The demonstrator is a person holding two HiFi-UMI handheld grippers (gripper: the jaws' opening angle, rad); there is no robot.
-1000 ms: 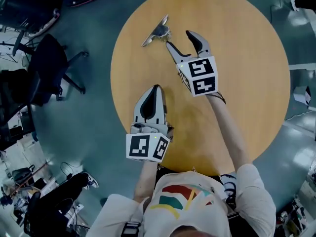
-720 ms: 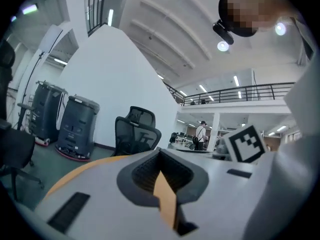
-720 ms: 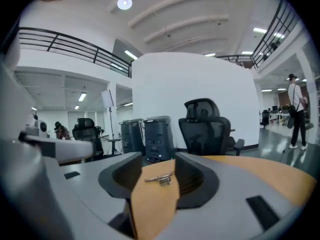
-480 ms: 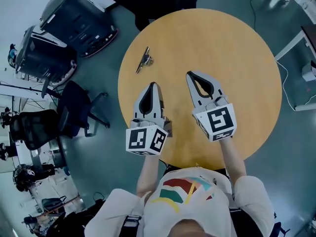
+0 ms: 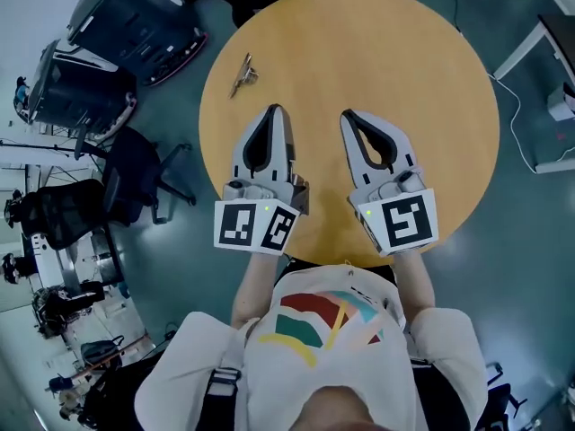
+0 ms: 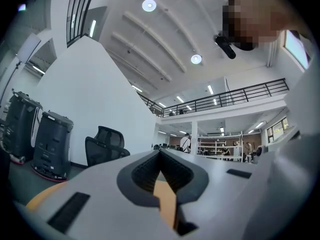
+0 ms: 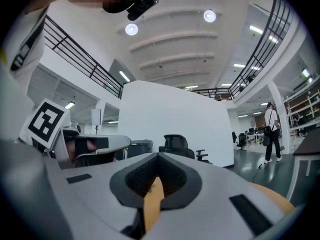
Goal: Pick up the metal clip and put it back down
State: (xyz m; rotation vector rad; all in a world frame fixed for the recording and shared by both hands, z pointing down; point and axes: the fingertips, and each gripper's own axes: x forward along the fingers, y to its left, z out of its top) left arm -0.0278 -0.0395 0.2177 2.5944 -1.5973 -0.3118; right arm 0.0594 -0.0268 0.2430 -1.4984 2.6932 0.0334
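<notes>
The metal clip (image 5: 243,74) lies by itself on the round wooden table (image 5: 386,52), close to its far left edge. My left gripper (image 5: 275,110) hovers over the near half of the table, shut and empty, its tips a short way to the near right of the clip. Beside it my right gripper (image 5: 347,115) is likewise shut with nothing in it. The left gripper view shows the left gripper (image 6: 160,152) with jaws met, pointing out level into the room. In the right gripper view the right gripper (image 7: 157,155) is closed too. Neither gripper view shows the clip.
Two dark machines (image 5: 126,34) and black office chairs (image 5: 135,182) stand on the floor left of the table. A white desk leg (image 5: 517,48) with a cable is at the right. A person (image 7: 272,129) walks far off in the hall.
Both grippers have drawn back from the clip toward my body and risen. The right jaws, open beside the clip a second ago, have shut empty. The clip stays on the table.
</notes>
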